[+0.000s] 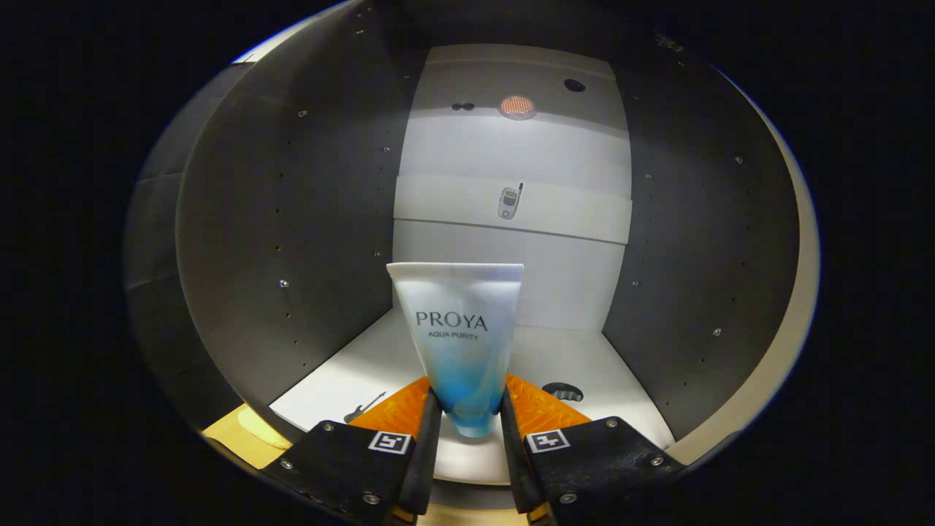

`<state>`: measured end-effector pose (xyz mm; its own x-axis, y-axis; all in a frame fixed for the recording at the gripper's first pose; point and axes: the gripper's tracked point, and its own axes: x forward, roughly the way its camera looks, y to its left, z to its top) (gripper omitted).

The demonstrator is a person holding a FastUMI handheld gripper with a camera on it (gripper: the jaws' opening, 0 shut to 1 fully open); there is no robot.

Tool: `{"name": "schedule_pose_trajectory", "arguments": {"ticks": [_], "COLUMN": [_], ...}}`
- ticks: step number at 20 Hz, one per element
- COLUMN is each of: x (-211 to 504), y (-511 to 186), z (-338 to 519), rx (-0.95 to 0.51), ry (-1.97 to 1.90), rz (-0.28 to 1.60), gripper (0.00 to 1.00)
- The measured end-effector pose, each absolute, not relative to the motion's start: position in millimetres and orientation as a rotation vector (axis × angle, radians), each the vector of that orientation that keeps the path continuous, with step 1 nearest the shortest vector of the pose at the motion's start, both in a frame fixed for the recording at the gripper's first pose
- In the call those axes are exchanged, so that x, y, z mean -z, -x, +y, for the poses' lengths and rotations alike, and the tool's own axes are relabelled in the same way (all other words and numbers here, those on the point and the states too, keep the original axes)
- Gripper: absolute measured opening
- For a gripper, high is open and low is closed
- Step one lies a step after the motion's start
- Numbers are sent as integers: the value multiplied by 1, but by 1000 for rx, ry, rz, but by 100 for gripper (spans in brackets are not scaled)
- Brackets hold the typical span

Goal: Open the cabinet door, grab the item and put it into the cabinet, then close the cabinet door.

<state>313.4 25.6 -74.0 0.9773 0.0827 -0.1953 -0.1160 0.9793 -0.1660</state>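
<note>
Holding the cosmetic tube [460, 343] upright, your tongs [471, 427] are clenched on its narrow lower end, one finger pressing each side, so the wide crimped seal stands up ahead of you and the tube hangs steady instead of swinging. You have it inside the mouth of the open cabinet [292, 241], just above the front of the white shelf floor [555, 351], with the dark side walls close on either hand and the pale back panel [511, 197] well beyond.

Gripping low and near the cap end looks deliberate: it leaves the broad top free and lets you lower the tube onto the shelf without the fingers striking the floor first. A small dark sticker [562, 391] lies on the shelf floor just beyond the right finger, and a guitar-shaped one [363, 408] lies beside the left; both are flat and should not obstruct.

By my reading the door is open, the item is grabbed, and you are at the placing step; releasing and closing the door remain.
</note>
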Motion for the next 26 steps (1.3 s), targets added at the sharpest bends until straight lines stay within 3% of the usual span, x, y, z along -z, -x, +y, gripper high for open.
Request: {"name": "schedule_pose_trajectory", "arguments": {"ticks": [11, 18, 26], "x": [100, 94, 54], "y": [-329, -320, -254], "z": [23, 26, 37], "rx": [-101, -112, -147], "ry": [141, 91, 13], "rz": [222, 194, 143], "gripper": [45, 94, 94]}}
